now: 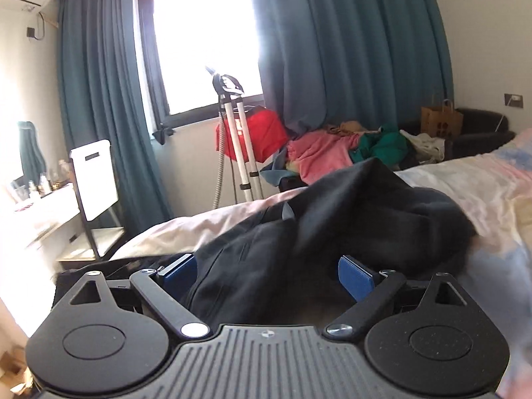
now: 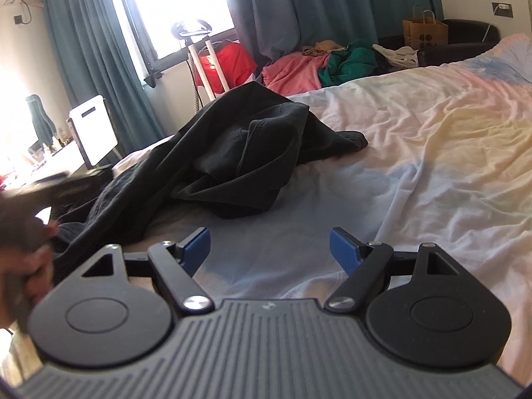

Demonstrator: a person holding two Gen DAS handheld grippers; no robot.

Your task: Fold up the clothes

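Observation:
A crumpled black garment (image 1: 349, 219) lies in a heap on the bed, also seen in the right wrist view as the black garment (image 2: 239, 153). My left gripper (image 1: 267, 274) stands open right at the heap's near edge, with black cloth lying between its blue pads (image 1: 355, 277), and the pads do not press on it. My right gripper (image 2: 270, 247) is open over bare sheet, a short way in front of the garment, with nothing between its fingers. A blurred hand (image 2: 30, 252) shows at the left edge of the right wrist view, beside the cloth.
The bed sheet (image 2: 432, 139) is pale and pastel-coloured, wrinkled, stretching to the right. Behind the bed lie a pile of pink and green clothes (image 2: 319, 66), a garment steamer stand (image 1: 237, 143), a red bag (image 1: 262, 133), teal curtains and a white chair (image 1: 94, 179) at a desk.

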